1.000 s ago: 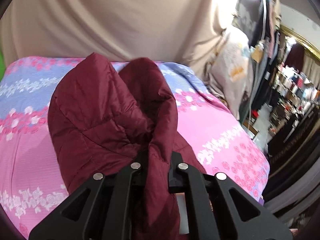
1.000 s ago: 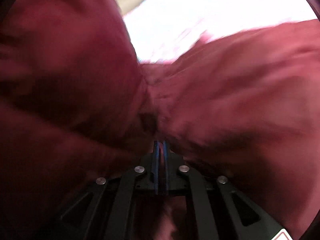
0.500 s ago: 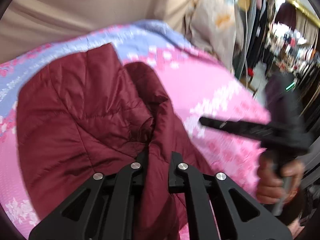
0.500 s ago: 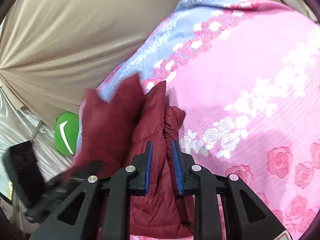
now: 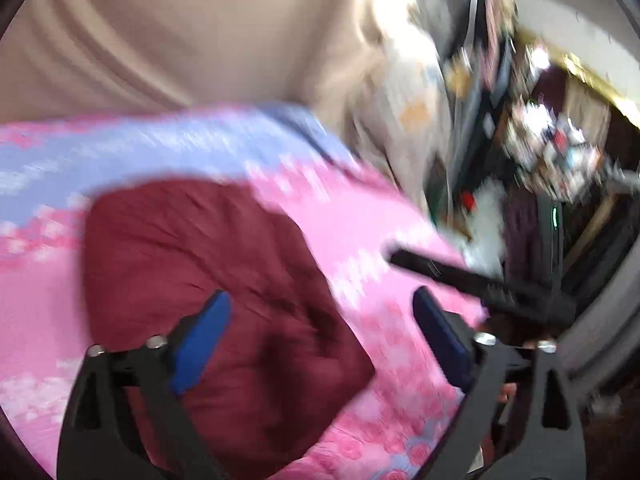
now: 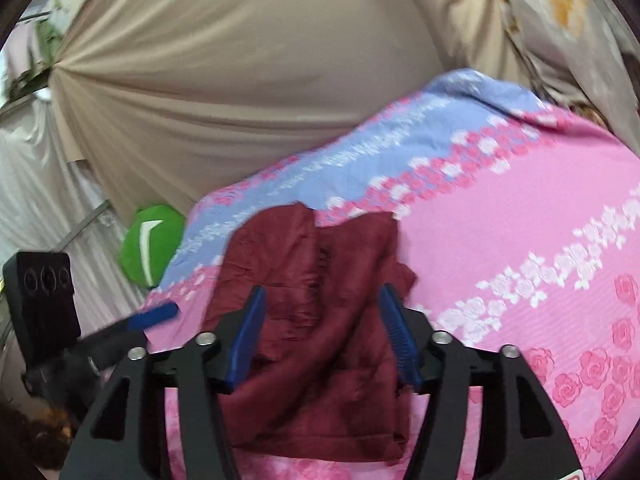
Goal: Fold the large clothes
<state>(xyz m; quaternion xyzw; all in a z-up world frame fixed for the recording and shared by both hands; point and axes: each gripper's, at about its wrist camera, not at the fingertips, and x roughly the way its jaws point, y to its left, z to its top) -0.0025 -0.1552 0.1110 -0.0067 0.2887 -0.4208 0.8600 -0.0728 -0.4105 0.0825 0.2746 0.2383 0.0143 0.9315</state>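
The left gripper (image 5: 320, 340) stands wide, its jaws having just been opening; nothing is pinched between its blue pads (image 5: 200, 344). The maroon quilted jacket (image 5: 208, 300) lies slack on the bedspread (image 5: 360, 240) just ahead of and beneath the left-hand finger, spreading toward the middle of the gap, while the right-hand finger hangs over bare pink fabric. This view is smeared by motion, so whether the left pad brushes the cloth cannot be told.

The right gripper (image 6: 324, 332) is parted to a middling width, and its jaws too have just been opening. The jacket (image 6: 320, 320) lies bunched between and under its fingers (the pads do not press it), with two folded lobes reaching forward past the fingertips onto the blue band of the bedspread (image 6: 520, 220).

Off to the left of the right gripper, the other gripper shows in its view, one blue pad pointing toward the jacket's edge. Farther left and beyond sits a green object (image 6: 150, 242) bearing a white mark, not readable as lettering. A beige drape (image 6: 240, 80) fills the space ahead of both. No legible writing shows anywhere.
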